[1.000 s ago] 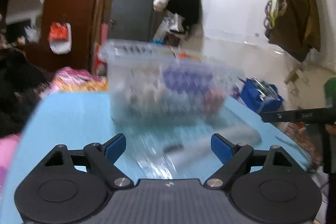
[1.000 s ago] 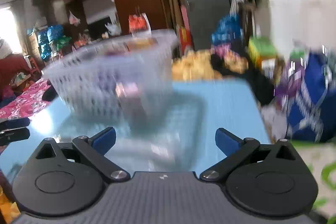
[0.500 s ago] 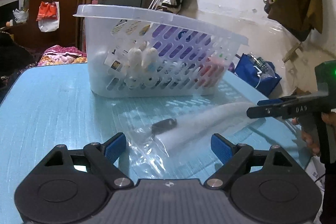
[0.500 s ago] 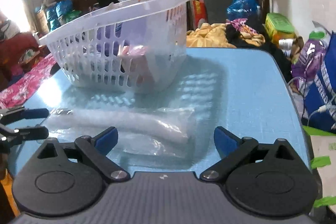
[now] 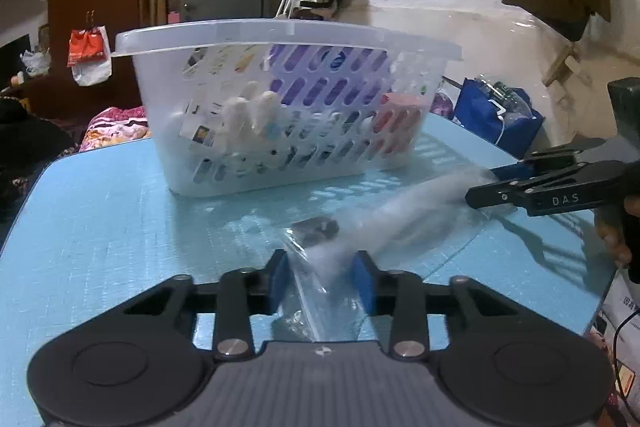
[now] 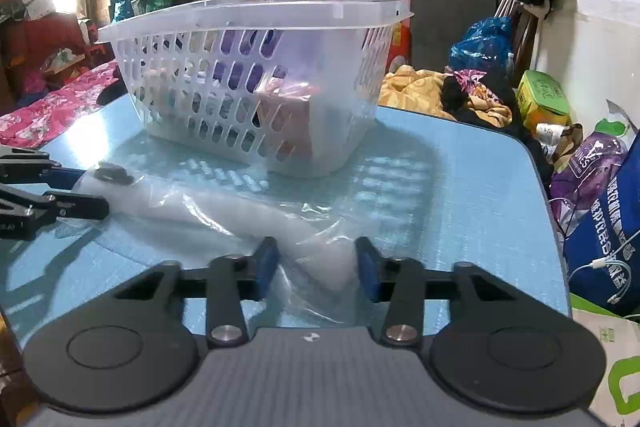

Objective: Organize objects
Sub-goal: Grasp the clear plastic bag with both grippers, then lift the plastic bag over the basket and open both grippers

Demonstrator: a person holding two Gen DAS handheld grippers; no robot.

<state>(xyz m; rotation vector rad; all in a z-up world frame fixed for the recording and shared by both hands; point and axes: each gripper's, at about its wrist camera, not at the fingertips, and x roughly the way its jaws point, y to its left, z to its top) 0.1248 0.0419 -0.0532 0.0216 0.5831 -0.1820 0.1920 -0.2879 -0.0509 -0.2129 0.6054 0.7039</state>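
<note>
Both jaws pinch one bagged tube (image 5: 400, 215); one basket (image 5: 280, 31) behind

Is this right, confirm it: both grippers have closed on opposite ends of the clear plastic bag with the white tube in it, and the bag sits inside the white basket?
Not quite. The clear plastic bag lies on the blue table in front of the white basket, not inside it, as the right wrist view shows. The rest holds: the left gripper and right gripper have closed on its opposite ends.

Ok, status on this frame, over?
Left gripper and right gripper each closing on an end of the bagged tube. Basket just behind, table otherwise open.
</note>
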